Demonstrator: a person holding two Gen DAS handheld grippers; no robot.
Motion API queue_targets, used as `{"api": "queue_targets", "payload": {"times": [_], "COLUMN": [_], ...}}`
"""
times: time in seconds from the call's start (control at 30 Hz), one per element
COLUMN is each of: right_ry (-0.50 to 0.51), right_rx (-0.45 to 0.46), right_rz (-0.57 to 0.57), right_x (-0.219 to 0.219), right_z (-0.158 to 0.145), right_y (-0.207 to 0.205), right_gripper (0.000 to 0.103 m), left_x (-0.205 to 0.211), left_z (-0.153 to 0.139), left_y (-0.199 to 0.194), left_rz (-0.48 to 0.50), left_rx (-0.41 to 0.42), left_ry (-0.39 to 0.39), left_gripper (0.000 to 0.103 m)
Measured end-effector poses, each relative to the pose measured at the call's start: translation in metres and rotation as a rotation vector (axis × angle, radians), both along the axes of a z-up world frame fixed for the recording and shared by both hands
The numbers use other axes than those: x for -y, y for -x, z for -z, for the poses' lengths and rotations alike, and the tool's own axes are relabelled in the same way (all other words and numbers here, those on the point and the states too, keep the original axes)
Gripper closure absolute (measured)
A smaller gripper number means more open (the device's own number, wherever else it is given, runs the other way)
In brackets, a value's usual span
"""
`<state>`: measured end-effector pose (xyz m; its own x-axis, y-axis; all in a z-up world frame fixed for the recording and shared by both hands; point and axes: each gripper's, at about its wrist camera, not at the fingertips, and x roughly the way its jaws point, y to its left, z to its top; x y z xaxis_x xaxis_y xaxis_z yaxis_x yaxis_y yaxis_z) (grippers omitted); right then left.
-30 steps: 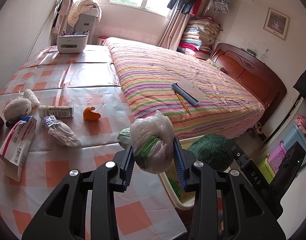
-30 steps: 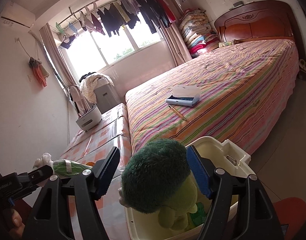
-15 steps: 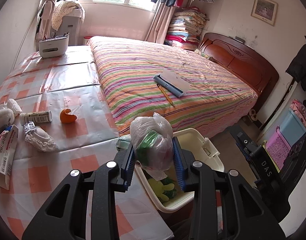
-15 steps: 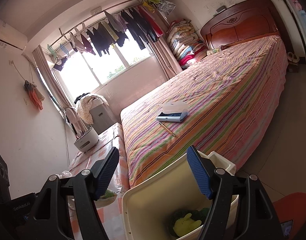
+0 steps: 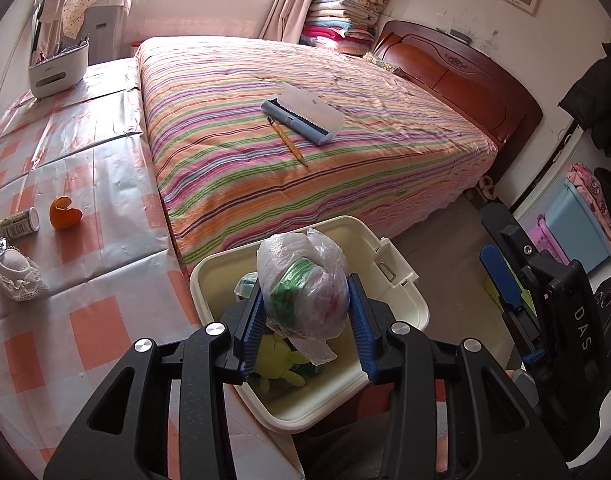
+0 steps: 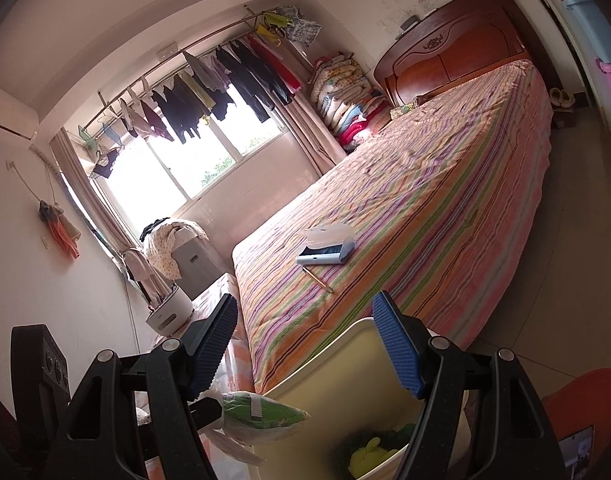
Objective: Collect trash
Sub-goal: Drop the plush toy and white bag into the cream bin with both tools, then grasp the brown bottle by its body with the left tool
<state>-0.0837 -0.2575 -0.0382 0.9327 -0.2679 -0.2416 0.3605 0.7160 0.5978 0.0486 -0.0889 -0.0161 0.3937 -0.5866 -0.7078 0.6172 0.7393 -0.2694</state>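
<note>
Left wrist view: the frame is filled mostly by a large bed covered in a multicoloured striped sheet [image 5: 305,120], backed by a dark carved wooden headboard [image 5: 465,76]. Beside the bed, a table under a glossy orange-and-white checked plastic cloth [image 5: 85,208] is seen. Between table and bed corner, a cream rectangular plastic bin [image 5: 401,284] is placed, and a yellow-green plush toy [image 5: 279,364] is seen lying inside it. A knotted clear plastic bag stuffed with green and pale rubbish [image 5: 305,292] is clamped between the blue ribbed pads of the left gripper [image 5: 305,320], and it is held directly above the bin's open mouth, apart from the toy below. The right gripper [image 5: 505,284] is visible at the frame's right edge, beyond the bin. In the right wrist view, the right gripper [image 6: 305,344] is shown with its jaws spread wide and nothing between them, above the bin's near rim [image 6: 337,368]; the bag [image 6: 261,412] is seen at lower left. On the bed, a pale blue flat case with its white lid open [image 5: 301,114] and a yellow pencil [image 5: 287,144] are laid close together. On the table, a white lace-trimmed pouch [image 5: 15,276], a curled orange peel [image 5: 63,214] and a small white labelled bottle lying on its side [image 5: 15,226] are scattered.
</note>
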Motion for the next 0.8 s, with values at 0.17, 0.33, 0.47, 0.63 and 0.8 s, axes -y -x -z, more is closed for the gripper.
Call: {"api": "queue_targets", "payload": {"times": [0.17,0.33,0.47,0.63,0.8], "right_ry": [-0.002,0.003,0.008,0.020,0.048], "right_rx": [-0.008,-0.019,-0.029,-0.053,-0.074], "right_rz": [-0.002,-0.013,-0.023,-0.048,-0.077], "right_x": [-0.001,-0.004,-0.006,-0.015,-0.029], "right_z": [0.001,0.002,0.002,0.002,0.002], "right_y": [0.000,-0.003,-0.006,-0.015,-0.023], "right_gripper": [0.034,0.034,0.034,0.034,0.033], "left_x": [-0.003,-0.022,-0.041,-0.069,-0.107], "left_z": [-0.011,-0.022,-0.023,-0.025,-0.029], "left_y": [0.001,-0.007,-0.018,-0.028,-0.038], "left_rz": [-0.044,-0.087,-0.134,-0.192,-0.255], "left_rx": [0.092,0.133,0.124,0.126,0.139], "left_ry": [0.011,0.011,0.009,-0.004,-0.023], "left_gripper": [0.024,0.024,0.024,0.024,0.024]}}
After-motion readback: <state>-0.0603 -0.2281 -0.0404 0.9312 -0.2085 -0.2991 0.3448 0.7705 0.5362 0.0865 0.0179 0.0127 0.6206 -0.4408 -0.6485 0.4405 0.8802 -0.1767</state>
